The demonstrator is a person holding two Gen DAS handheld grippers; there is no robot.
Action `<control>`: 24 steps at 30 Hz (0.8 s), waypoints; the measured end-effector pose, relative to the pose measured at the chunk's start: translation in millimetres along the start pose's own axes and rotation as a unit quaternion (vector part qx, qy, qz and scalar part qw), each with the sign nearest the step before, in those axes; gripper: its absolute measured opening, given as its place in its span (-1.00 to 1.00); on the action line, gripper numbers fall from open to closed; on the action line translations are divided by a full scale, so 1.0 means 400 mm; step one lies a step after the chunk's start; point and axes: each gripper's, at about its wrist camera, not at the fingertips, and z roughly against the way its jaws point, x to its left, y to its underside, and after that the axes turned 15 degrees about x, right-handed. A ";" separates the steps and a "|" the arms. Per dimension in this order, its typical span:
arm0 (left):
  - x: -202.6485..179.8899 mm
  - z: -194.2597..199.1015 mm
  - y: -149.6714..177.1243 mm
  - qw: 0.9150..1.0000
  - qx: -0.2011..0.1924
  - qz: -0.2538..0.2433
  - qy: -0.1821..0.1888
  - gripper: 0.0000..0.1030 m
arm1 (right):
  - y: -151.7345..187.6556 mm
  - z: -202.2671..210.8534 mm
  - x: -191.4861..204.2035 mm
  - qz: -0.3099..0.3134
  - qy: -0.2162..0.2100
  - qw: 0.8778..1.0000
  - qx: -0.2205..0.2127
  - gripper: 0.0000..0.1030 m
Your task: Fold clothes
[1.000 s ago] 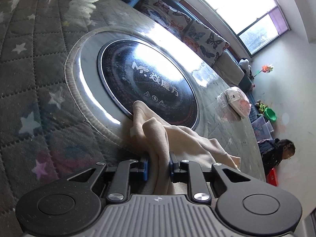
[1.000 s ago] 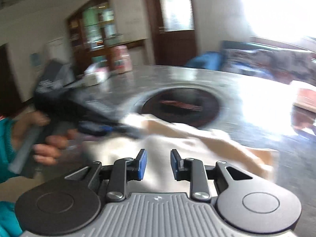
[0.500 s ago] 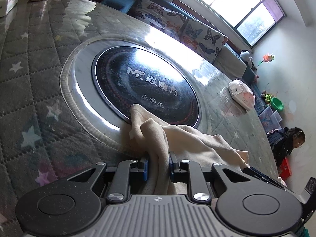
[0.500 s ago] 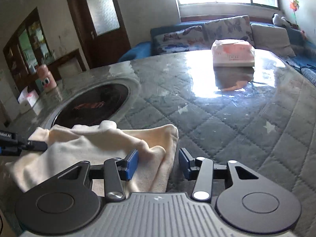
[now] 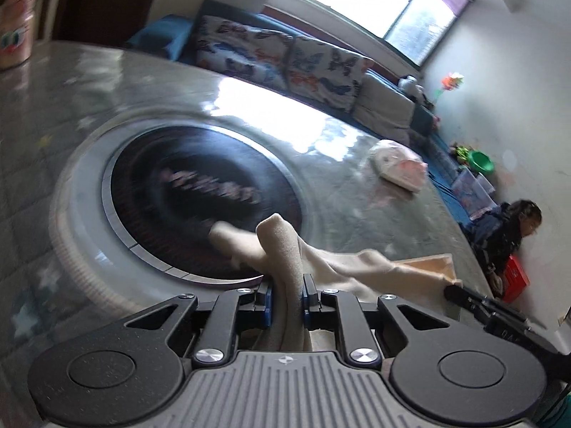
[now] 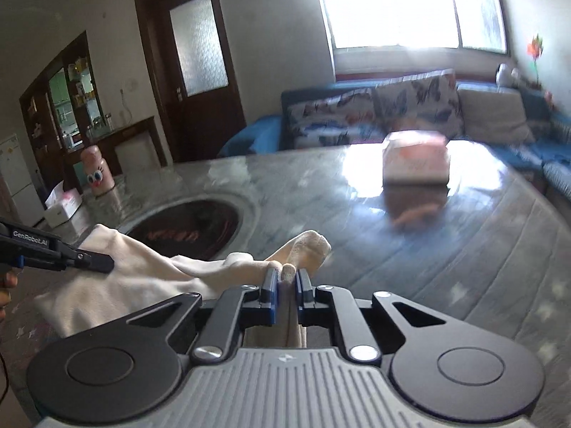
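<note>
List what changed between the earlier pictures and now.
The right gripper, open beside the cream cloth before, has clamped its edge. The left gripper, jaws closing, has lifted its bunched end. The tissue pack stayed on the table.

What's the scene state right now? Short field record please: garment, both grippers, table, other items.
garment: cream cloth, bunched, partly lying on the table, stretched between both grippers
left gripper: jaws closing, pads pressed on a fold of the cloth
right gripper: shut on another fold of the cloth
table: round, grey quilted cover with stars under a glossy layer
centre: black round hotplate in a pale ring
other items: pink-white packet, pink cartoon-eyed container, white box
</note>
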 end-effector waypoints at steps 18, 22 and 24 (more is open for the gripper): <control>-0.374 -0.225 -0.181 0.990 0.041 -0.127 0.045 -0.70 | -0.115 0.112 -0.285 -0.027 0.163 0.985 -0.038 -0.84; -0.411 -0.287 -0.205 0.988 0.060 -0.133 0.043 -0.70 | -0.118 0.086 -0.336 -0.043 0.176 0.983 -0.025 -0.84; -0.418 -0.320 -0.216 0.988 0.071 -0.133 0.037 -0.70 | -0.111 0.066 -0.359 -0.051 0.178 0.983 -0.016 -0.84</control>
